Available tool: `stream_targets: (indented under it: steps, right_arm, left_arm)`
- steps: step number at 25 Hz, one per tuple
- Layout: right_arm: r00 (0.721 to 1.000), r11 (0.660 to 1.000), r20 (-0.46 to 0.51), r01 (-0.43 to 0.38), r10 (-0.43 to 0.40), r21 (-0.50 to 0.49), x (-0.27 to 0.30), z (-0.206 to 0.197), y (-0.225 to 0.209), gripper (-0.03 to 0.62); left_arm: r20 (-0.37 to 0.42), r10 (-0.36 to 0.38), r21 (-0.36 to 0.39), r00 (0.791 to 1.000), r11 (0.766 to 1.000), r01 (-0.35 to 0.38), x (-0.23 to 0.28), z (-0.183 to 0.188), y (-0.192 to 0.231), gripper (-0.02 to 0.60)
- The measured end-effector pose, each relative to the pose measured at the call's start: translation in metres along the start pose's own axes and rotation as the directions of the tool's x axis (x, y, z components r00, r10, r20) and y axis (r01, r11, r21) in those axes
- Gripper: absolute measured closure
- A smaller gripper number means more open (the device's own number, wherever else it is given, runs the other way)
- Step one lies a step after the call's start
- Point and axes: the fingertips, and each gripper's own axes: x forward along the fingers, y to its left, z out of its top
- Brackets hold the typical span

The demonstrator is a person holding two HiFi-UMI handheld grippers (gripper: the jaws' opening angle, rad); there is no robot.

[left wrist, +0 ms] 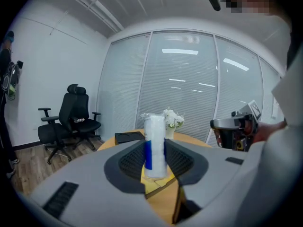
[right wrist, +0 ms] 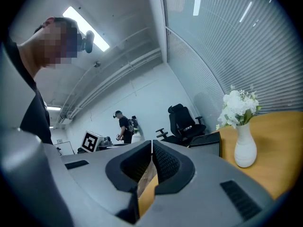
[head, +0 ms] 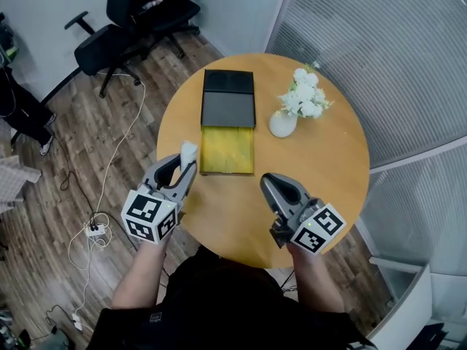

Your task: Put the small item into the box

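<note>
My left gripper (head: 188,157) is shut on a small white packet with a blue stripe (left wrist: 154,145), held upright between the jaws; the packet (head: 189,151) sticks out at the tips, just left of the box. The open box (head: 228,149) lies on the round wooden table (head: 321,166), its yellow-lined tray toward me and its black lid (head: 229,99) flipped back beyond it. My right gripper (head: 271,183) hovers over the table right of the box, jaws shut with nothing between them (right wrist: 151,150).
A white vase of white flowers (head: 300,104) stands right of the box lid. Black office chairs (head: 139,17) stand on the wood floor at the far left, with a white cable and power strip (head: 95,230). A person (right wrist: 124,126) stands in the background.
</note>
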Motion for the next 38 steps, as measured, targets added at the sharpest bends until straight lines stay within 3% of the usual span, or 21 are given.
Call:
stream_targets:
  steps: [7,16,26,33,38]
  right_arm:
    - [0.999,1.0,-0.045,0.015,-0.014,0.018,0.011,-0.019,-0.014,0.556]
    - [0.996,0.998,-0.077,0.038,-0.033,0.058,0.013,-0.037,-0.037,0.556]
    - [0.993,0.992,-0.087,0.082,-0.074,0.096,-0.004,-0.05,-0.056,0.556]
    - [0.993,0.989,-0.086,0.096,-0.087,0.11,-0.014,-0.052,-0.057,0.556]
    - [0.993,0.991,-0.081,0.094,-0.087,0.091,-0.023,-0.045,-0.048,0.556]
  left_arm:
    - [-0.085,-0.045,-0.04,0.995,0.998,0.042,0.047,-0.032,0.004,0.446]
    - [-0.209,-0.085,0.003,0.974,0.996,0.088,0.108,-0.076,-0.001,0.446]
    - [-0.404,-0.102,0.051,0.909,0.99,0.133,0.161,-0.135,-0.006,0.445]
    - [-0.49,-0.065,0.103,0.869,0.986,0.132,0.182,-0.16,-0.001,0.442]
    - [-0.533,-0.045,0.088,0.845,0.99,0.109,0.185,-0.176,0.005,0.44]
